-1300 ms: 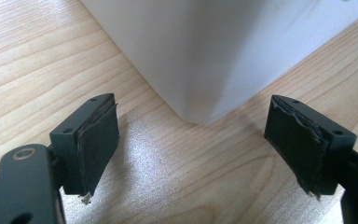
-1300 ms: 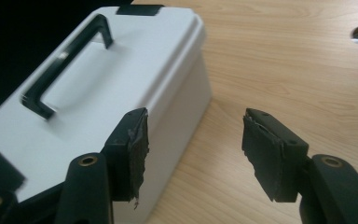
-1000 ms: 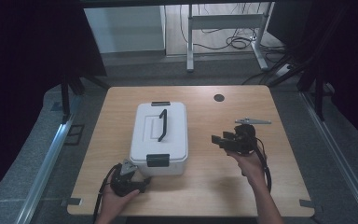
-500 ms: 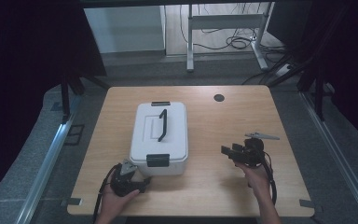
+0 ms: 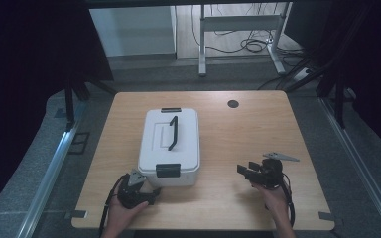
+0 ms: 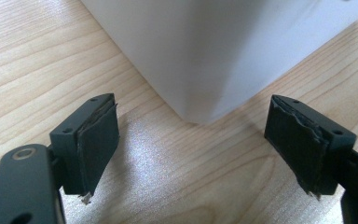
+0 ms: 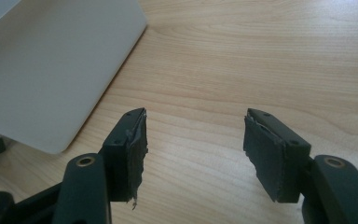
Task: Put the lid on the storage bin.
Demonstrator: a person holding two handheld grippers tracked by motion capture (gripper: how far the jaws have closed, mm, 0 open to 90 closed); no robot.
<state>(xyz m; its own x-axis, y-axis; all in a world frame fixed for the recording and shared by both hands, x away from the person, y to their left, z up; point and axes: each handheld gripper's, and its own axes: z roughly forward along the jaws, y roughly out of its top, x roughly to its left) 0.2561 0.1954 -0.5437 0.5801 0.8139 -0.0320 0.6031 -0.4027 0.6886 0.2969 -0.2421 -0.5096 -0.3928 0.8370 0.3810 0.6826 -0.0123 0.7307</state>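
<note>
A white lidded box (image 5: pixel 169 148) with a black handle (image 5: pixel 172 132) and black latches stands on the wooden table (image 5: pixel 238 134), left of centre. My left gripper (image 5: pixel 154 191) rests low by the box's near left corner, jaws wide apart and empty; in the left gripper view that corner (image 6: pixel 200 60) rises just beyond the gripper (image 6: pixel 193 154). My right gripper (image 5: pixel 244 171) sits near the table's front right, pointing left toward the box, open with nothing between its jaws. The right gripper view has the box's side (image 7: pixel 51 70) at upper left, ahead of the gripper (image 7: pixel 193 149).
A small dark round grommet (image 5: pixel 233 104) sits in the table top at the back right. Black cables trail from both grippers over the front edge. Bare wood lies between the box and my right gripper. Desk legs and floor cables stand beyond the table.
My right gripper has come down and toward the front edge of the table, its jaws staying the same width. The left gripper and the box have not moved.
</note>
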